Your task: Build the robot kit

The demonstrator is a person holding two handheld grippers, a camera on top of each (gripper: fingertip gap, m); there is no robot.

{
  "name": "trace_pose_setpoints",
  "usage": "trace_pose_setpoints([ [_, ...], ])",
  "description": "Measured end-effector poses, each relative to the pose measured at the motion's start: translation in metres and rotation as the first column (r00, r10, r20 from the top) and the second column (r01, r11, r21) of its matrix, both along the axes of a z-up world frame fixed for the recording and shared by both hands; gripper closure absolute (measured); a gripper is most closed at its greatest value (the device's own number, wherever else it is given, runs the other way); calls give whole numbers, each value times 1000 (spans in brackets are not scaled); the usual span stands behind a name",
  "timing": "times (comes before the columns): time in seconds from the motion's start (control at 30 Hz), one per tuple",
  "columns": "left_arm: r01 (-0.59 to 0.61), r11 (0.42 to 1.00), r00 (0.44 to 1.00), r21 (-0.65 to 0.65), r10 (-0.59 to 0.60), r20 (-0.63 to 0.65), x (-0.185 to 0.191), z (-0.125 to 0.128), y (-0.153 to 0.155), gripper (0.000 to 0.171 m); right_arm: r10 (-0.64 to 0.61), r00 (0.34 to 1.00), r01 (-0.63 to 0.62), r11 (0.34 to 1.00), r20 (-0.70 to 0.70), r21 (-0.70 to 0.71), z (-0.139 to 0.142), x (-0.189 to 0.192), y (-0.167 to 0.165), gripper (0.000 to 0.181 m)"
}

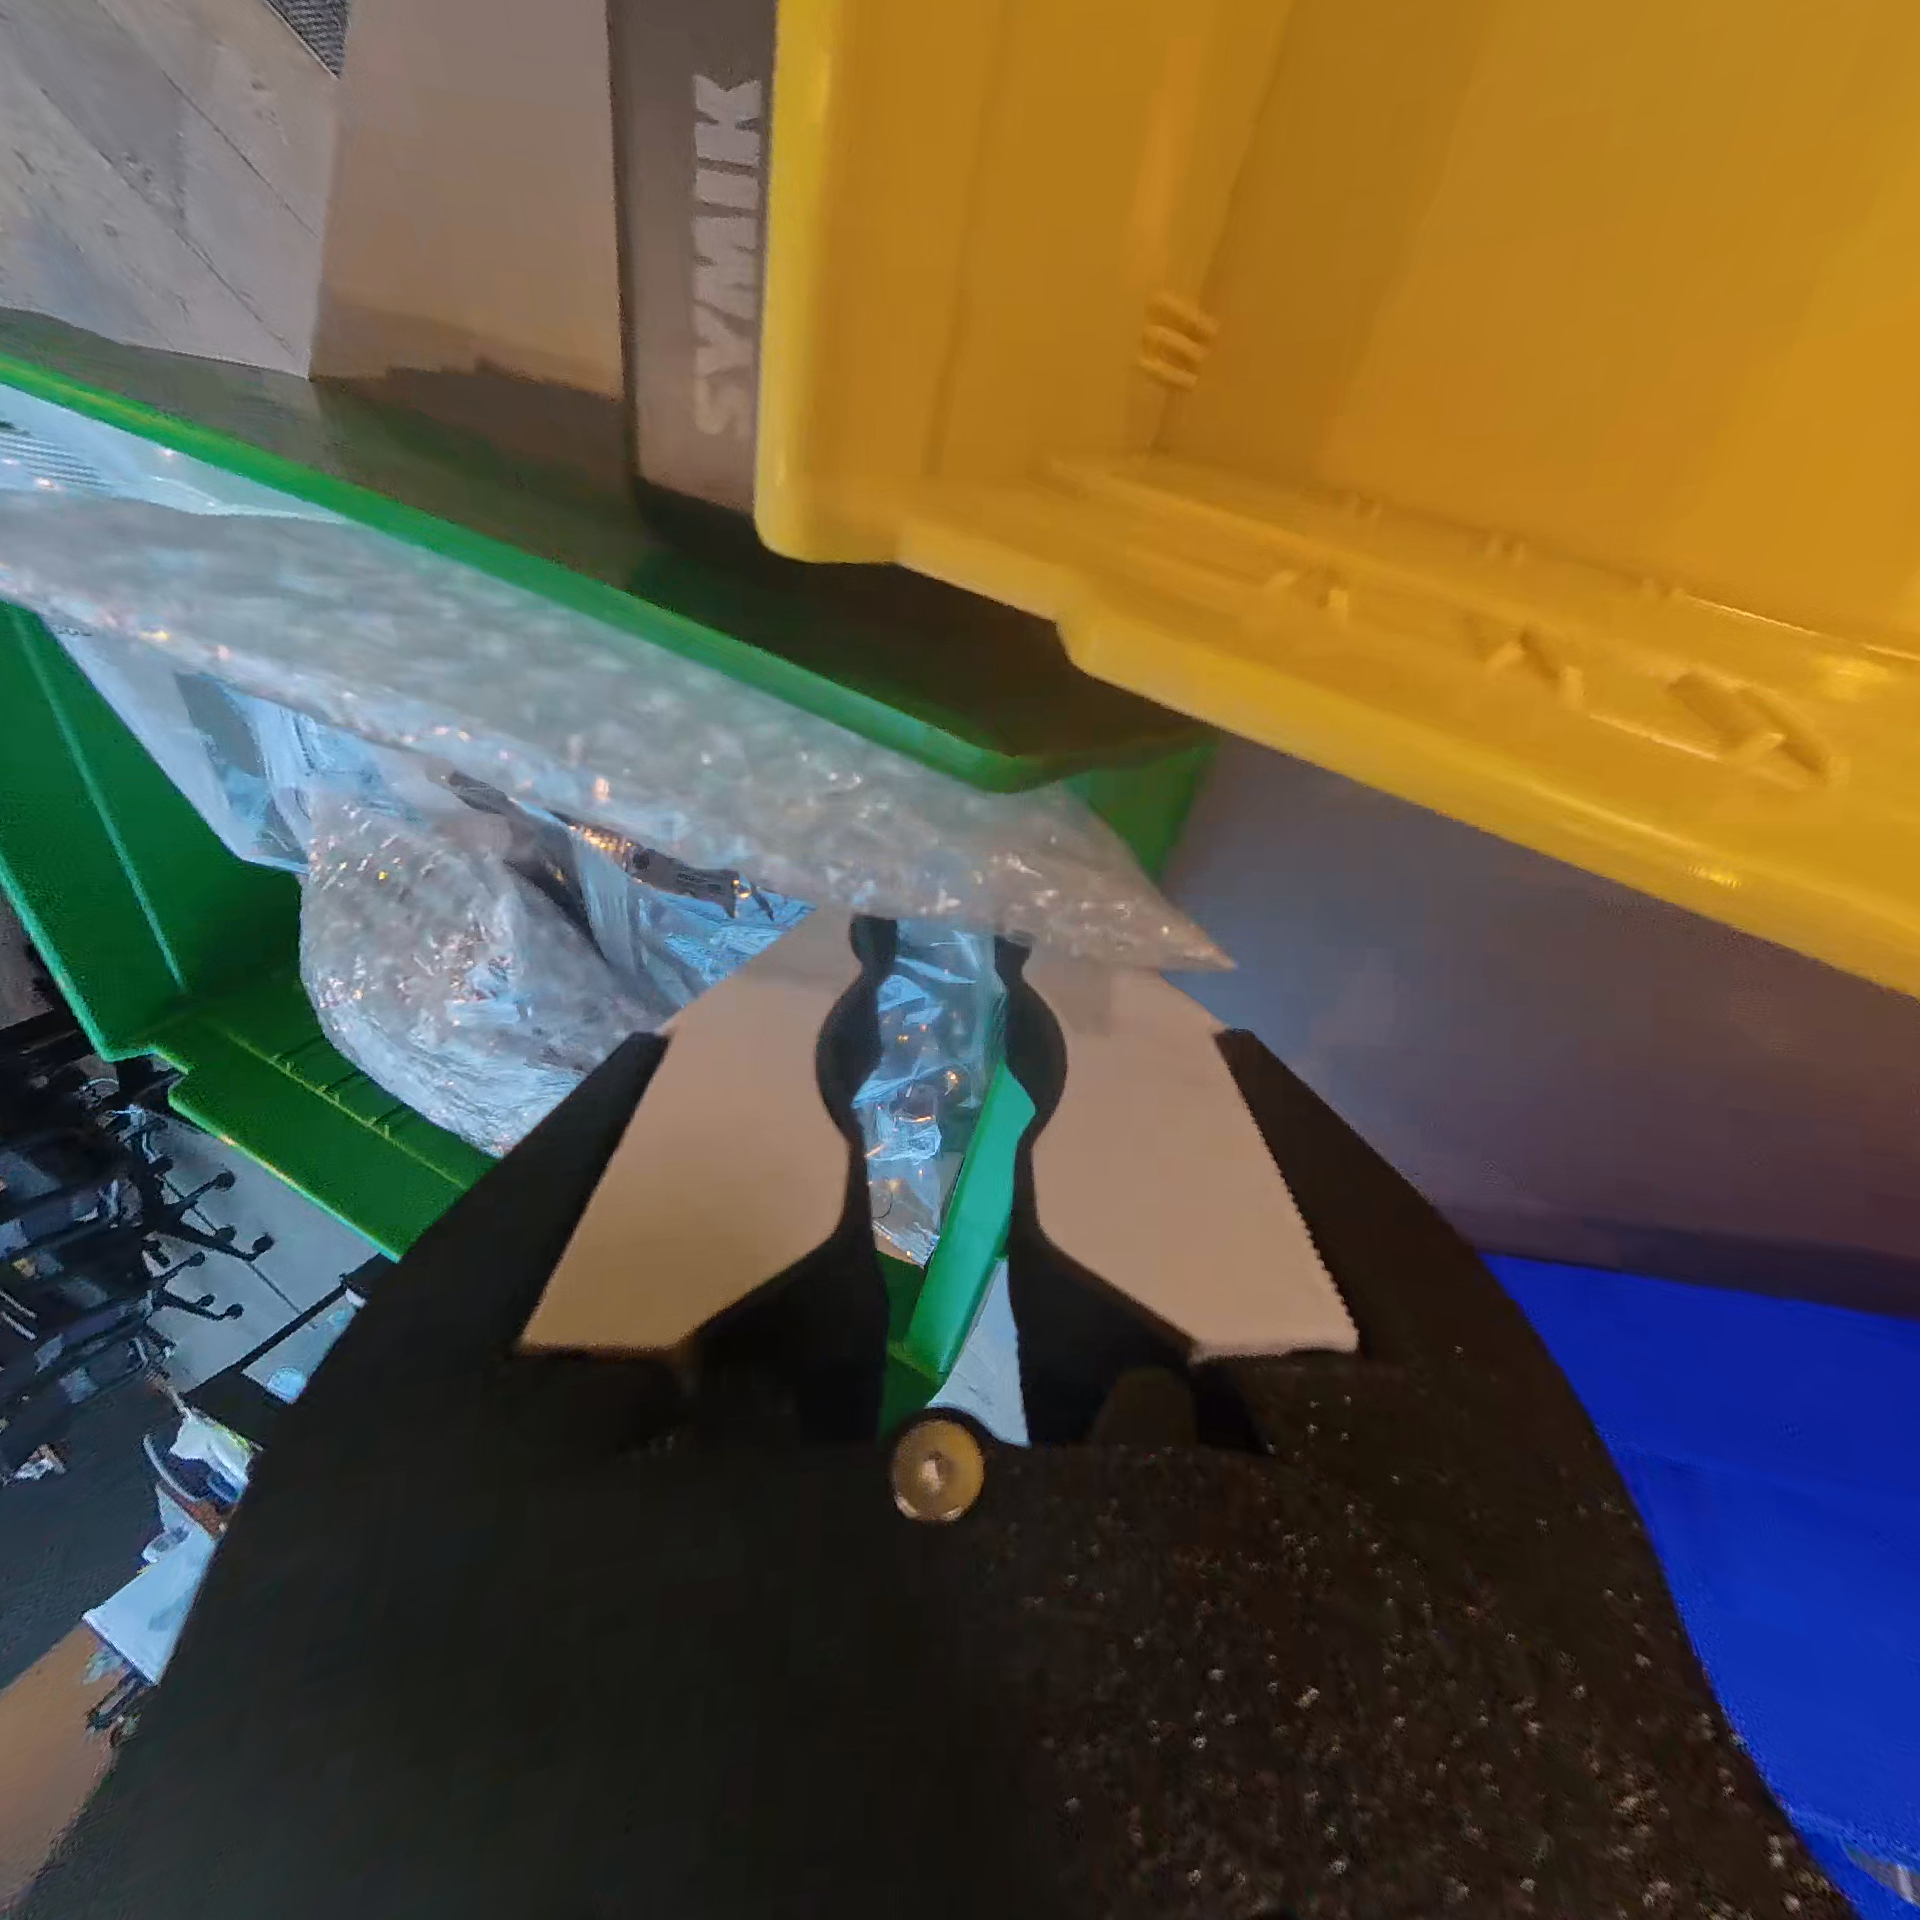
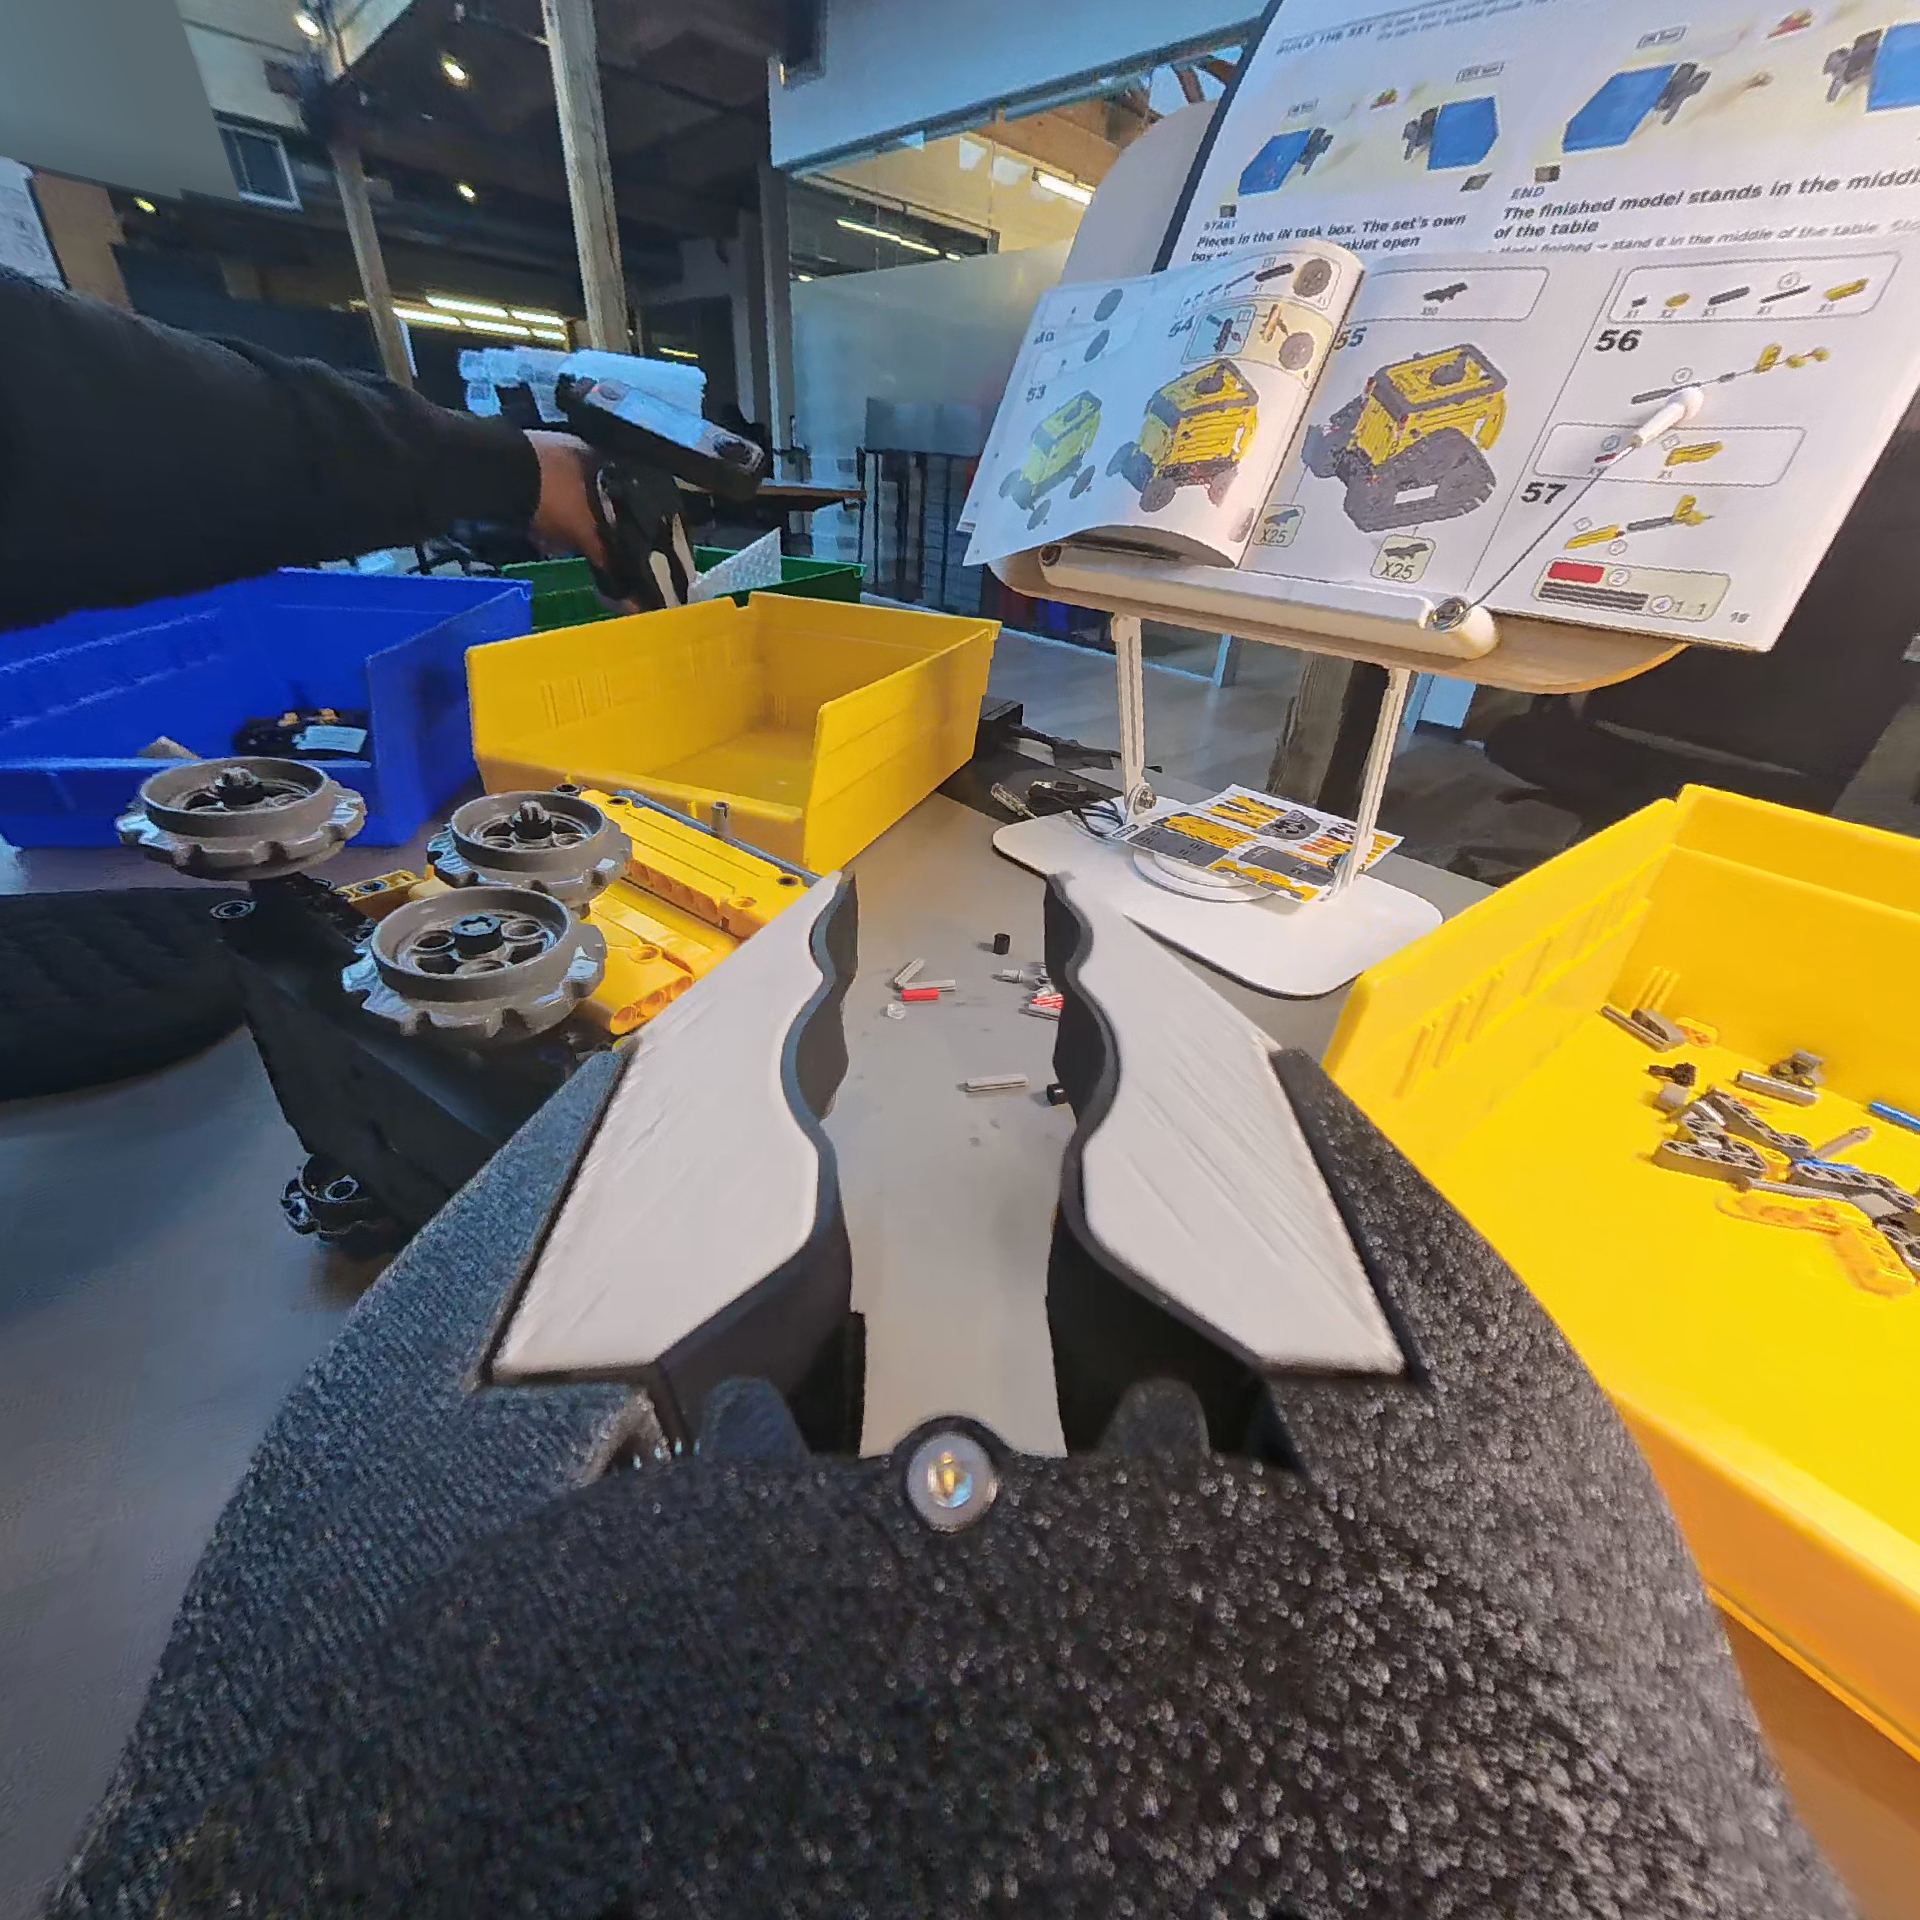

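Currently I note left gripper [image 1: 940, 951] over green bin [image 1: 125, 883], jaws narrowly parted around bubble-wrap bag [image 1: 582, 707]; firm pinch not confirmable. Bag long axis runs 10 to 4 o'clock, one corner pointing 4 o'clock, draped over bin rim, likely because lifted by that end. Yellow bin [image 1: 1351, 364] at 1 o'clock. Right gripper [image 2: 951, 925] hovers spread, empty, above table [image 2: 935, 1164]; loose small pieces [image 2: 920, 992] between tips; tracked model [image 2: 478, 966] at 9 o'clock.

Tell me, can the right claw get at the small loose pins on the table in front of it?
Probably yes. The right claw is open and empty, and the loose pins lie on bare table straight ahead between its fingers, nothing covering them.
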State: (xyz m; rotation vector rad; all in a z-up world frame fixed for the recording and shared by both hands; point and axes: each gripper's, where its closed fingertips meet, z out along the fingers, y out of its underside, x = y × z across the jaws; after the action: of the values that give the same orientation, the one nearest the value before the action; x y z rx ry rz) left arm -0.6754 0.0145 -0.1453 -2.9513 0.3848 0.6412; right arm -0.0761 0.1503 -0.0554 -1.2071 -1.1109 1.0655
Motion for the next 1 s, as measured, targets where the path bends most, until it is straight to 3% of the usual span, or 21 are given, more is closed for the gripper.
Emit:
trace_pose_setpoints([
  [0.03, 5, 1000, 1000, -7, -5, 2, 0, 0, -1, 171, 2, 1000, -2, 1000, -2, -7, -1, -1, 0, 145],
  [0.2, -5, 995, 1000, 95, 7, -26, -4, 37, -2, 171, 8, 1000, -8, 1000, -8, -1, 0, -1, -1, 145],
  [0.33, -45, 962, 997, 268, 58, -40, -11, 107, -5, 171, 6, 999, -6, 1000, -35, -5, 7, 5, 1, 145],
  [0.57, -88, 834, 996, 544, 92, 20, 5, 227, -9, 171, 25, 994, -28, 999, -105, -31, 20, 11, -3, 145],
  [0.7, 10, 779, 999, 627, 16, -36, 41, 287, -12, 171, 28, 993, -29, 1000, -119, -7, 29, 19, -5, 145],
  [0.83, 133, 705, 991, 697, -101, -86, 100, 339, -11, 171, 48, 987, -52, 998, -155, -20, 37, 23, -8, 145],
  [1.0, 243, 603, 951, 760, -302, -65, 208, 372, -4, 171, 108, 982, -109, 994, -152, 6, 47, 17, -26, 139],
])
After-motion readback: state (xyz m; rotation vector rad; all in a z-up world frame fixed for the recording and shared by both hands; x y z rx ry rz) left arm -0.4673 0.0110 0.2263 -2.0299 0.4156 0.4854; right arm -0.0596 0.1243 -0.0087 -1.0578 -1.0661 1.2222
